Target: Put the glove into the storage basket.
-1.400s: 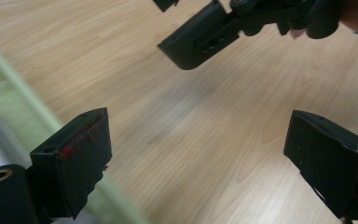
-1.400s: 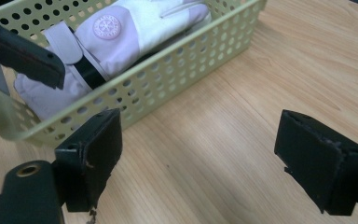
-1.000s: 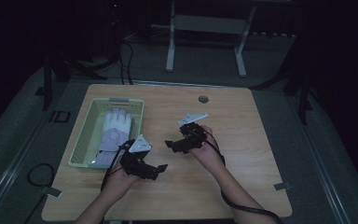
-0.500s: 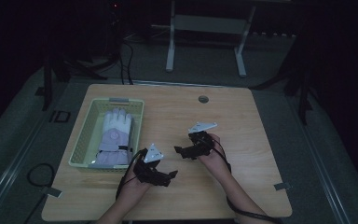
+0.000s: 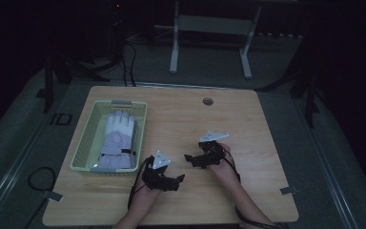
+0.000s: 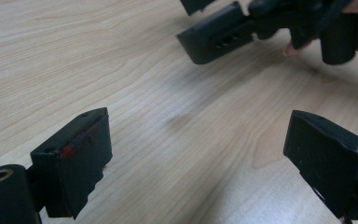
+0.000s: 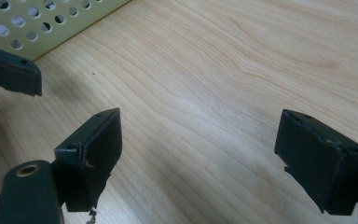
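On the wooden table [image 5: 267,124], my left gripper [image 5: 180,178] rests low near the front edge, jaws pointing right and open with nothing between them. My right gripper [image 5: 188,158] sits just right of it, pointing left, also open and empty. In the left gripper view my own jaws [image 6: 198,163] stand wide apart over bare wood, with the right gripper [image 6: 261,23] close ahead. The right gripper view has its jaws [image 7: 205,158] spread over bare wood, with one jaw of the left gripper [image 7: 9,70] at the left edge.
A pale green perforated basket [image 5: 105,169] stands at the table's left with a white and lilac glove [image 5: 117,136] lying in it; its wall [image 7: 42,23] lies ahead of the right gripper. A round cable hole [image 5: 208,101] sits near the far edge. Cables trail from both grippers.
Both grippers have drawn back toward the table's front edge and slightly right, away from the basket. Both stay open and empty.
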